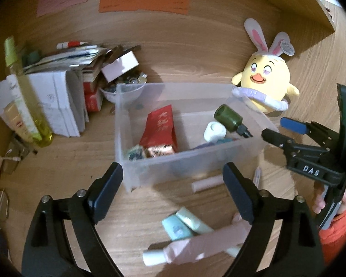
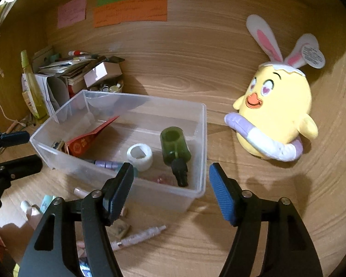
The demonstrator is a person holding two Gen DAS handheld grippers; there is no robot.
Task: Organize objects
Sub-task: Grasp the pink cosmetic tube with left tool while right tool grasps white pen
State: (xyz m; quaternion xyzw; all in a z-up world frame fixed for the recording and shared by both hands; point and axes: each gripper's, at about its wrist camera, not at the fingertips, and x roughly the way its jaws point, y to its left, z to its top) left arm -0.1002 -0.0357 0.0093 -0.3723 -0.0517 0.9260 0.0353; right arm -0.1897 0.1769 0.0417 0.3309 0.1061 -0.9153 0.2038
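A clear plastic bin [image 1: 124, 138] [image 2: 203, 138] stands on the wooden desk. Inside it lie a dark green bottle [image 1: 228, 117] [image 2: 174, 145] with a black nozzle, a white tape roll [image 1: 214, 131] [image 2: 140, 153] and a red packet [image 1: 160, 127] [image 2: 87, 142]. My left gripper [image 1: 173, 173] [image 2: 28, 149] is open wide in front of the bin's near wall, with nothing between its pads. My right gripper [image 2: 171, 170] [image 1: 275, 128] is open at the bin's right near corner, just behind the green bottle and apart from it. Pink and mint tubes [image 1: 186, 228] lie on the desk under the left gripper.
A yellow plush chick [image 1: 265, 80] [image 2: 276, 115] with rabbit ears leans on the back wall, right of the bin. A pile of papers and boxes [image 1: 57, 97] and a yellow-green spray bottle [image 1: 23, 87] crowd the left. A pen [image 2: 138, 236] lies before the bin.
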